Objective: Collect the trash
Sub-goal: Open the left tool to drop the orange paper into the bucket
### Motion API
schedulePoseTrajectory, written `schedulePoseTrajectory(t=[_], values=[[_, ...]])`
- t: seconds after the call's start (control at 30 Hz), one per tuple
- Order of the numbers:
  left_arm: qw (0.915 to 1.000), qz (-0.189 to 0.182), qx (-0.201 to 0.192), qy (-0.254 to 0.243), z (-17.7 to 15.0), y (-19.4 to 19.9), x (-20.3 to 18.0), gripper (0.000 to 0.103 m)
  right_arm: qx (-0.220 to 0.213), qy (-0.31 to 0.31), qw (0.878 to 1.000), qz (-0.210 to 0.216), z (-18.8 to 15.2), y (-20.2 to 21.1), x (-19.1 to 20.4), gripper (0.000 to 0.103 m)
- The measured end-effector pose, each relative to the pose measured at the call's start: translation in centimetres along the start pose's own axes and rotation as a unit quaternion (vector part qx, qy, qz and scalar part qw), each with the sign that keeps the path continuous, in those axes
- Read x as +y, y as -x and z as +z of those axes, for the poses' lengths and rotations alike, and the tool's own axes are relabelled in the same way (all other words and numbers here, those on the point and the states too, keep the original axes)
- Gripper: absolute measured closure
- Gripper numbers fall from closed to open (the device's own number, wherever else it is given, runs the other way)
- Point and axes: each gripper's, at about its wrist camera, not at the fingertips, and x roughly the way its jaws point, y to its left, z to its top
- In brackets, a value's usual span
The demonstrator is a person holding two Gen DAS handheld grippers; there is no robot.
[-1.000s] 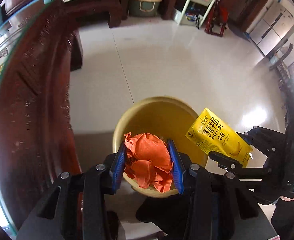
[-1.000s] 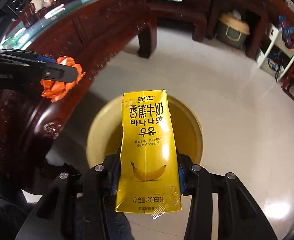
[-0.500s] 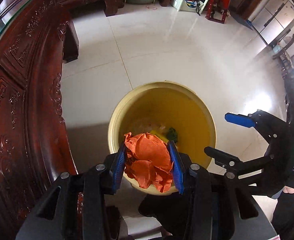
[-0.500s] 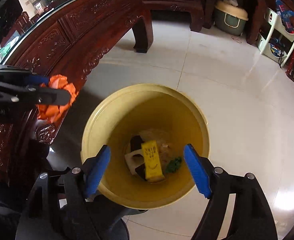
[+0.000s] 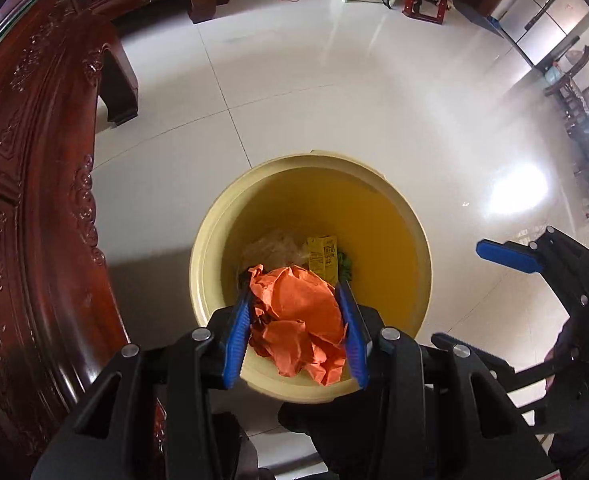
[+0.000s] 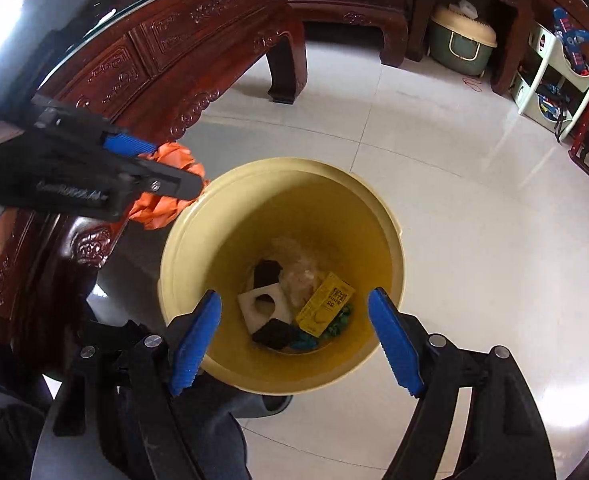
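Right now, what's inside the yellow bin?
In the yellow bin: banana milk carton, white foam piece, black scraps, clear plastic wrap, something green. Whatever lies beneath them is hidden.

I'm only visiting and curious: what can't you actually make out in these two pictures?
- Left view: part of the round yellow plastic bucket's bottom, hidden by the crumpled orange paper clamped in the left tongs.
- Both views: small print on the yellow milk carton, too small.
- Right view: green scrap, partly under the carton.
- Left view: right tongs, cut off at the edge.
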Motion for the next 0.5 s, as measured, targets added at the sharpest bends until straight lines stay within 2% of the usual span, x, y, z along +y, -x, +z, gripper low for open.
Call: schedulePoseTrajectory(t=[0.2,0.3,0.37,0.43,0.5], values=[[1.0,-0.001,0.001,-0.005,0.9,-0.6,-0.9,0.06,0.0,-0.008,1.0,-0.004,-0.7,0.0,-0.7,0.029],[1.0,-0.001,-0.003,-0.005,1.1,-0.6,-1.2,0.055,0.003,-0.016,1.0,-0.003,-1.1,-0.3,-1.2,0.029],[1.0,0.003,-0.005,-0.007,1.3,-0.7,-1.3,0.048,0.004,-0.021,1.0,-0.004,-1.2,-0.4,-1.5,0.029],[0.9999,0.005,-0.007,-0.007,1.4,-0.6,-1.5,0.033,0.003,-0.025,1.0,-0.002,-1.3,-0.4,-1.7,0.029],[0.9999,0.007,-0.01,-0.005,1.4,-0.6,-1.4,0.027,0.002,-0.027,1.0,-0.002,-1.3,-0.4,-1.8,0.029]])
